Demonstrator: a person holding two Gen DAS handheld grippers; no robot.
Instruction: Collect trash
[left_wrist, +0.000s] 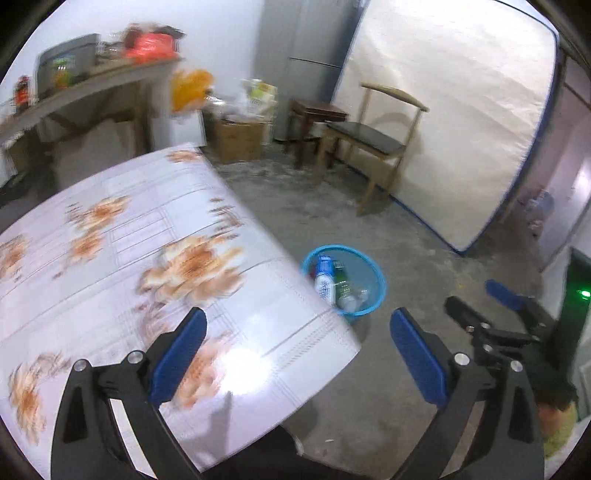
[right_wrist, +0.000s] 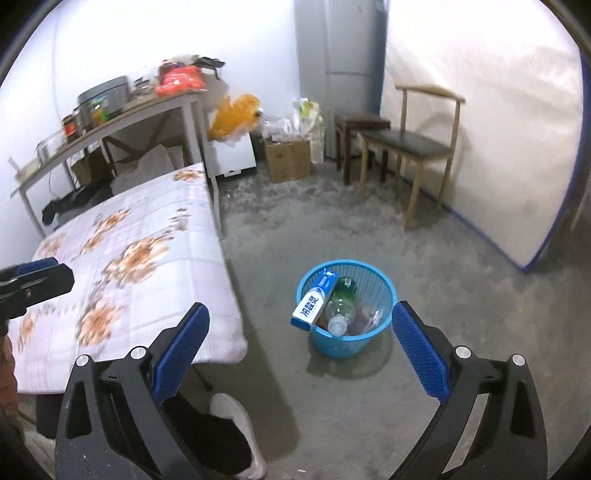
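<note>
Bare concrete floor (right_wrist: 332, 229) fills a cluttered room, seen from two hand-held grippers angled downward. Nearest, the right gripper (right_wrist: 301, 334) has its blue-padded jaws spread fully wide with nothing between them; below it a white shoe (right_wrist: 240, 424) shows. The left gripper (left_wrist: 297, 345) is likewise wide open and empty, hanging over the corner of a table (left_wrist: 258, 332) covered in a floral cloth. No loose trash shows on the cloth in either view, though the left view is blurred.

Just past the table corner, on the floor, stands a blue mesh bin (right_wrist: 384, 306), upright, mouth facing up. Inside it are a long blue-and-white box (right_wrist: 314, 299), a green bottle (right_wrist: 341, 295), a clear bottle (right_wrist: 338, 321) and some reddish wrappers. The box leans against the rim, its long axis tilted, one end poking over the near-left edge. The bottles lie steeply, the clear one's cap toward the camera.

Judging from this, collecting looks largely done, perhaps complete.

Farther back stand a wooden chair (right_wrist: 417, 147), a cardboard carton (right_wrist: 288, 162), and a shelf table (right_wrist: 147, 110) loaded with jars.
</note>
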